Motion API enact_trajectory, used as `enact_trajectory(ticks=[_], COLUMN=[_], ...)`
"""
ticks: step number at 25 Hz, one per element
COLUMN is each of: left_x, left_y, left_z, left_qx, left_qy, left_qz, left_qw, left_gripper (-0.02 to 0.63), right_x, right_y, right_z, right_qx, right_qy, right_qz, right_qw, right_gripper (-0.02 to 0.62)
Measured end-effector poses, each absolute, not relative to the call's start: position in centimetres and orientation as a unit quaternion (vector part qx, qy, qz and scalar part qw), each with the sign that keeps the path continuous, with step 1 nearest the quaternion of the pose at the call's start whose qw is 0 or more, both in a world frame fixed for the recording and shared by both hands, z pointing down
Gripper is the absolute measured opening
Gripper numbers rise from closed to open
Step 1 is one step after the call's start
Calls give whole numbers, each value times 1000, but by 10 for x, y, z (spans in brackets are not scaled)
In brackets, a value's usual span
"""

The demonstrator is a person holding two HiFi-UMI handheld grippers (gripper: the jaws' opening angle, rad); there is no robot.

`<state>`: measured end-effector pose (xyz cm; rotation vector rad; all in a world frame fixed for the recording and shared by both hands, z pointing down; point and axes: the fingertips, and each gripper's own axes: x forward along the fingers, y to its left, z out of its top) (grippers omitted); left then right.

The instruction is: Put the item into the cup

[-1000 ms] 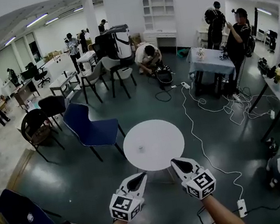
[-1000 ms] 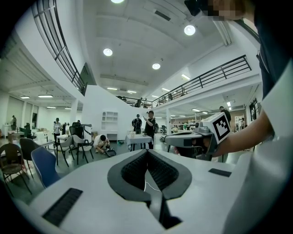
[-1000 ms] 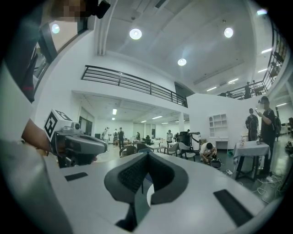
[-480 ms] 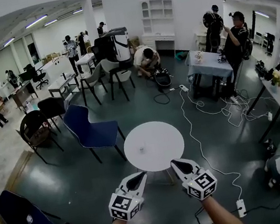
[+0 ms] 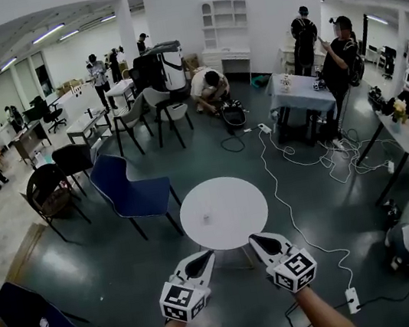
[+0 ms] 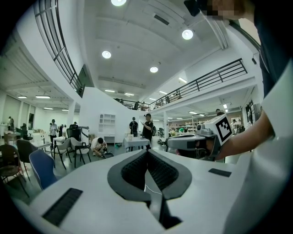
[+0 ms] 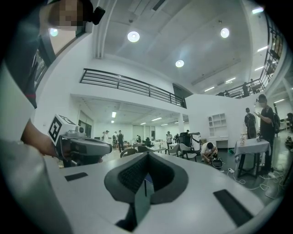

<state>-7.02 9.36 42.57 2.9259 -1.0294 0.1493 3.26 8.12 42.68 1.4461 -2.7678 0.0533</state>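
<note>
At the front edge of the round white surface [image 5: 235, 199], the left gripper [image 5: 207, 257] and right gripper [image 5: 255, 238] are hovering side by side, fingers closed and empty, while a small cup [image 5: 206, 217] is standing near its middle.

Round table [image 5: 233, 193] with a smooth, matt white top, on a dark floor [image 5: 113, 267] that has a slight sheen. The left gripper [image 5: 208, 256] and right gripper [image 5: 253, 238] have matt white plastic-looking shells and dark ribbed pads [image 6: 160, 170]. The blue chair [image 5: 132, 188] looks like smooth moulded plastic.
</note>
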Motion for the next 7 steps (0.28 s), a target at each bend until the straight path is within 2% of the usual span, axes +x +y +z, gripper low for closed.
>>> enact_trajectory(ticks=[7], left_x=[-81], left_y=[83], left_z=[415], left_qx=[943], left_qy=[-329], left_qz=[43], left_qw=[21], left_gripper=[17], right_x=[21], right_y=[76], right_z=[424], right_qx=[465], right_qy=[-885], right_qz=[17], right_qw=[17], right_gripper=[9])
